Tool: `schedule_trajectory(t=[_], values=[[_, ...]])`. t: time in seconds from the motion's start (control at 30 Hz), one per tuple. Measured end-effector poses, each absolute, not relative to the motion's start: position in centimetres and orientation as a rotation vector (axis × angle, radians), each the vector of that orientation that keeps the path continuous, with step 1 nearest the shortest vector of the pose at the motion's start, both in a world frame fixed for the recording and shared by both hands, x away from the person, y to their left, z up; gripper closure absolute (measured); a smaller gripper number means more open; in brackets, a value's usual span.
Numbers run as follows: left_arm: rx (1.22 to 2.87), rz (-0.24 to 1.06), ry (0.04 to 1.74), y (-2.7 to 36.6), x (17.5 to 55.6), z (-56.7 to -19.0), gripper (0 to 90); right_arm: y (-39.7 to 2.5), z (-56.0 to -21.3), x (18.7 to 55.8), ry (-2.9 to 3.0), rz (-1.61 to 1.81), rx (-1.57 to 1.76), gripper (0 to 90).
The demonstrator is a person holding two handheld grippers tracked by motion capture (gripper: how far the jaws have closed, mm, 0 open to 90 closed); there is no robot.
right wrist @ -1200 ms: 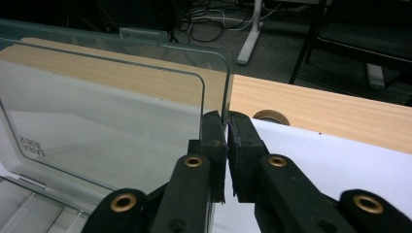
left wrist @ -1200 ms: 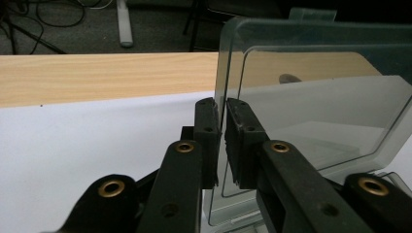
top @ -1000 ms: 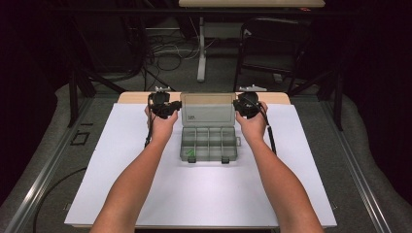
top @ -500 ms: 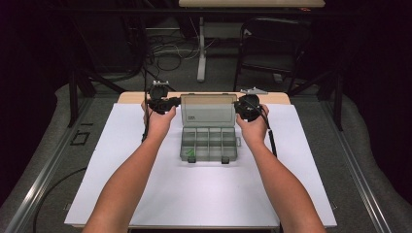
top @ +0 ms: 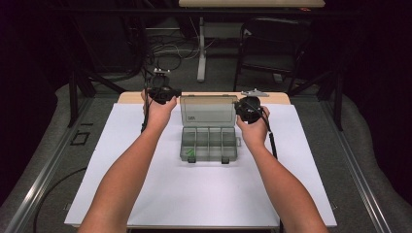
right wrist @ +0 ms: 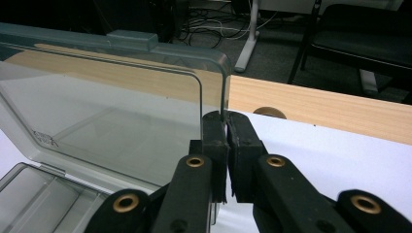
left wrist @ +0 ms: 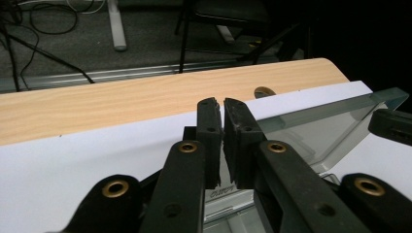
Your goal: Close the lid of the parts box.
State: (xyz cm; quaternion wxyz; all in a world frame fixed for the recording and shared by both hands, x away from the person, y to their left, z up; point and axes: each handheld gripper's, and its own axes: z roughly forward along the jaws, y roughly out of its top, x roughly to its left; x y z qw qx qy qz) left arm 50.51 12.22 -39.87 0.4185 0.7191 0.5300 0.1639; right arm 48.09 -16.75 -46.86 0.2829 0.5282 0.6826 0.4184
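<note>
Two grippers on lid: both pinch the raised lid (top: 208, 110) of the clear compartment box (top: 209, 144), which sits mid-tabletop (top: 194, 194) on the white sheet.
Lid: stands near upright, hinged at the far side of the box.
Left gripper (left wrist: 222, 121): jaws together on the lid's left edge.
Right gripper (right wrist: 225, 127): jaws clamped on the lid's right edge.
Step, judged: swinging the lid on its hinge.
Next move: both hands must travel evenly, or the lid twists.
</note>
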Motion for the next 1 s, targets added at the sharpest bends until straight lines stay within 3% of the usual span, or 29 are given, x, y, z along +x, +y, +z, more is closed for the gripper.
schedule_trajectory(t=[0.1,1.0], values=[[1.817,0.4,1.323,11.7,50.8,-39.7,89.9,-16.8,-46.9,48.0,1.829,1.123,1.41,87.4],[1.877,0.349,1.301,8.9,52.1,-40.8,90.0,-17.1,-46.7,47.6,1.846,1.146,1.422,86.1]])
